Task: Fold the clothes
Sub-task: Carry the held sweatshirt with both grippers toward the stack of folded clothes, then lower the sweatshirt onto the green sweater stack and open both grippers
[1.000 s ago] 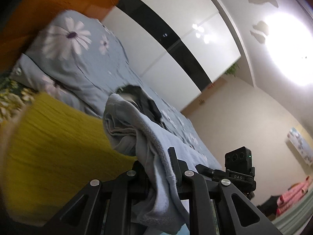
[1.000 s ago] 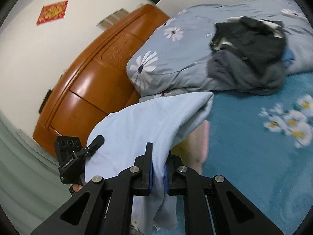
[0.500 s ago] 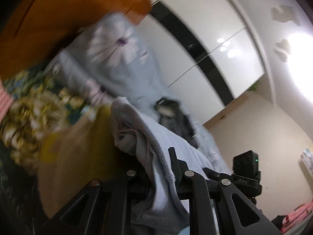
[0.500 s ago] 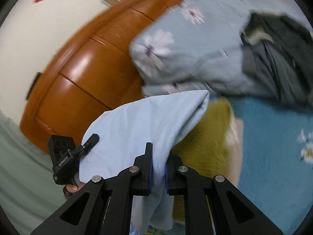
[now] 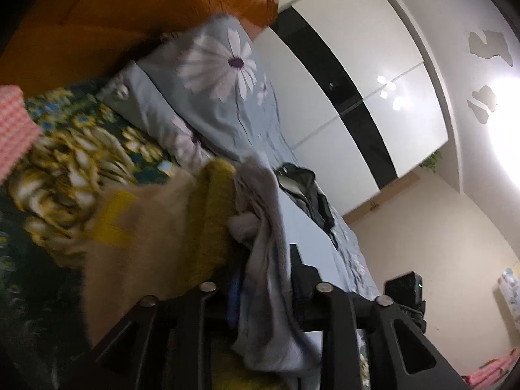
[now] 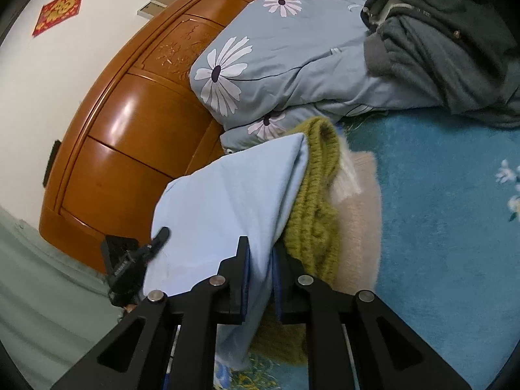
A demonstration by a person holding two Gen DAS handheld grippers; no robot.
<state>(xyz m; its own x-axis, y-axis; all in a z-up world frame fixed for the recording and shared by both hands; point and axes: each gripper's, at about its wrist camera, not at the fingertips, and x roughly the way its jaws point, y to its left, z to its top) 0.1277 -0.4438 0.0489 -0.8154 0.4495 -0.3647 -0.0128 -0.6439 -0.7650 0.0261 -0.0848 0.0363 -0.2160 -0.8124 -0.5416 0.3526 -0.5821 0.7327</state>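
A light blue garment [image 6: 227, 201] hangs between my two grippers above the bed. My right gripper [image 6: 261, 260] is shut on one edge of it. My left gripper [image 5: 266, 266] is shut on the other bunched edge [image 5: 263, 214], where the cloth looks grey-blue. Just beyond the garment lies an olive-green knit [image 6: 315, 208] on a beige folded piece [image 6: 360, 214]; both also show in the left wrist view [image 5: 208, 221]. The left gripper's body [image 6: 130, 260] shows at the lower left of the right wrist view.
A teal floral bedspread [image 6: 438, 227] covers the bed. A blue daisy-print quilt [image 6: 292, 52] and a dark jacket pile [image 6: 438, 32] lie by the orange wooden headboard [image 6: 130, 123]. A pink checked cloth [image 5: 13, 123] and white wardrobe [image 5: 357, 65] show in the left view.
Both grippers have carried the blue garment toward the headboard end, over the green knit and beige stack. Both stay shut on it.
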